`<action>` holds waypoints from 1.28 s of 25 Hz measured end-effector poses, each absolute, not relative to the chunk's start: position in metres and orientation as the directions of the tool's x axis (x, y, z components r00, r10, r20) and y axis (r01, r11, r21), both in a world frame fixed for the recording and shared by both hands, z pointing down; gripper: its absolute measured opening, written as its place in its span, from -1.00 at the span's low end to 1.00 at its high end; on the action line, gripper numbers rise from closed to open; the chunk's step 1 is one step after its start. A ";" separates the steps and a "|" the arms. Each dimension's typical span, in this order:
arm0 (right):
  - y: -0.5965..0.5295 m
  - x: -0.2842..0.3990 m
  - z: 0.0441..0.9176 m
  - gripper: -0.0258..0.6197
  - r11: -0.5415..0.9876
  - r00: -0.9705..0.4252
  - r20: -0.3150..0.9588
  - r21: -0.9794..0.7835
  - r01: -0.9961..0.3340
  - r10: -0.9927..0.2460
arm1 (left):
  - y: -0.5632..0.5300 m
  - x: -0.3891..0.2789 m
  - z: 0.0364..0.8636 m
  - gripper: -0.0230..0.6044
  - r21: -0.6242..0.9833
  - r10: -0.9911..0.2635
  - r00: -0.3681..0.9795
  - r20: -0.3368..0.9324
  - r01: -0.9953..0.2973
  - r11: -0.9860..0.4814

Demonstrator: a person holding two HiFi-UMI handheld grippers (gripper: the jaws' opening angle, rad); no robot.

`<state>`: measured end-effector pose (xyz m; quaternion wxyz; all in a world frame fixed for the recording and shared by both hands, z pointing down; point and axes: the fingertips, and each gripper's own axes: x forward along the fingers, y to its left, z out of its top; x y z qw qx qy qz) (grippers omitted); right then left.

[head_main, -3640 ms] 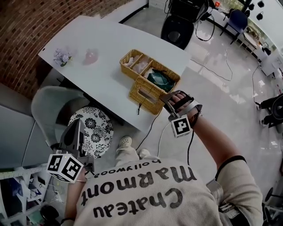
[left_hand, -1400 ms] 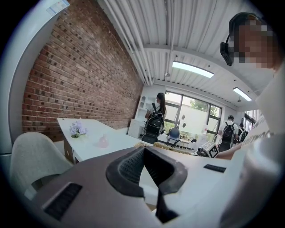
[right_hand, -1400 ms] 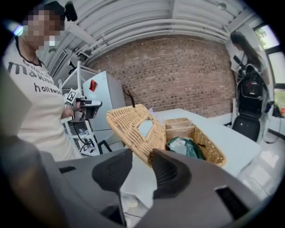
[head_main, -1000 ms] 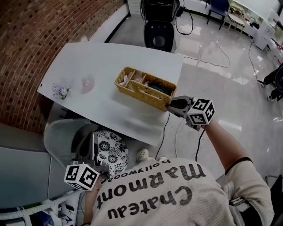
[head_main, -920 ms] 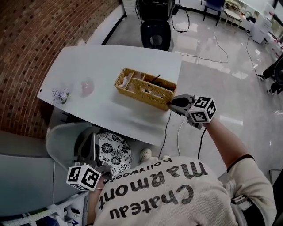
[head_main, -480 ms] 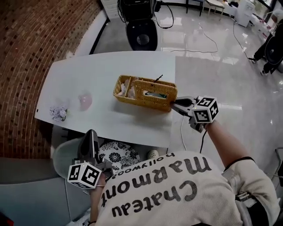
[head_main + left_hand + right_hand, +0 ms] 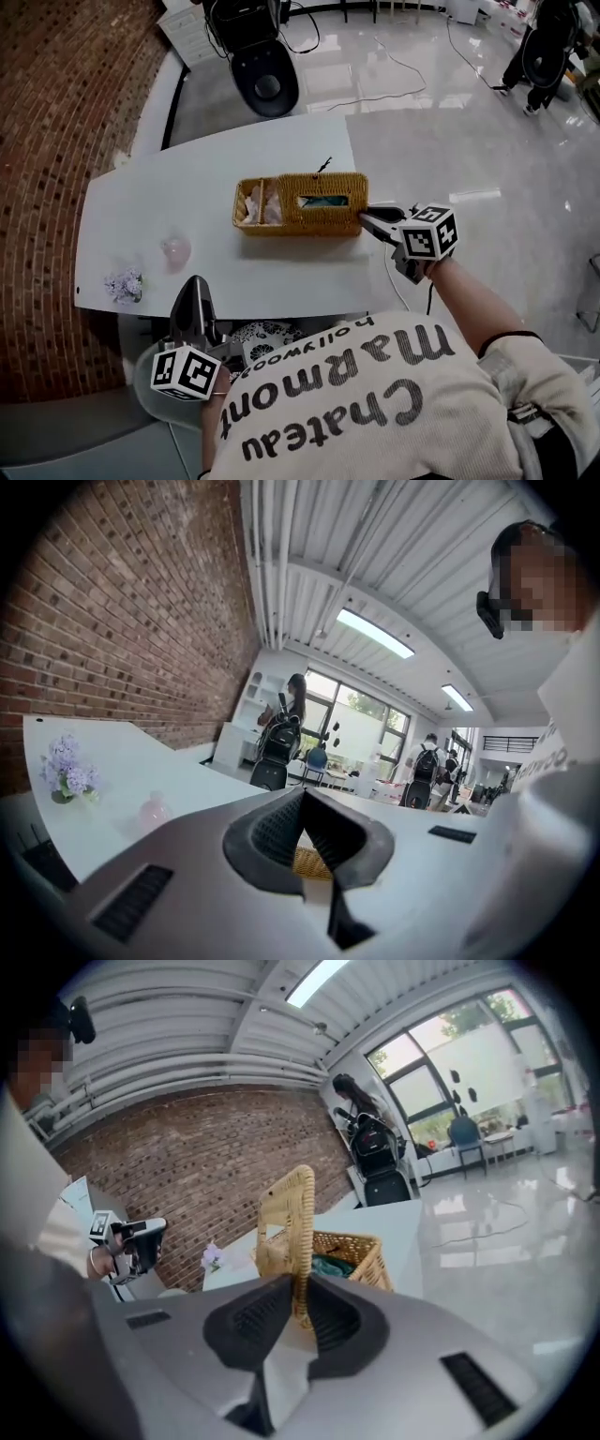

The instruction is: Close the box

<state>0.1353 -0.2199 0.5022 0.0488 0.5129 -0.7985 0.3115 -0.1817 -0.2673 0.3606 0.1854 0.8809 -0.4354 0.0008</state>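
The wicker box (image 7: 281, 225) lies on the white table (image 7: 169, 187). Its lid (image 7: 323, 192) stands raised along the near side over the right part, while the left compartment shows open. In the right gripper view the lid (image 7: 292, 1232) rises almost upright, with the box (image 7: 352, 1252) behind it. My right gripper (image 7: 364, 216) (image 7: 298, 1290) is shut on the lid's end edge; its jaws have just eased open a little with the wicker still between them. My left gripper (image 7: 194, 283) (image 7: 302, 797) is shut and empty, low by the table's near edge.
A pink object (image 7: 175, 250) and purple flowers (image 7: 123, 284) sit at the table's left end. A black chair (image 7: 267, 80) stands beyond the table, a patterned stool (image 7: 267, 330) under it. A cable (image 7: 398, 281) hangs off the right corner. People stand far back (image 7: 281, 733).
The lid has swung up from the box's near side to about upright, with the right gripper rolling along. The left gripper has moved in closer to the table edge.
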 end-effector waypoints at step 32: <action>-0.215 0.150 0.515 -0.70 -0.228 -0.006 0.503 -0.403 -0.887 -0.864 | -0.304 -0.211 0.378 -0.92 0.380 -0.709 0.693 0.131 -0.696 -0.610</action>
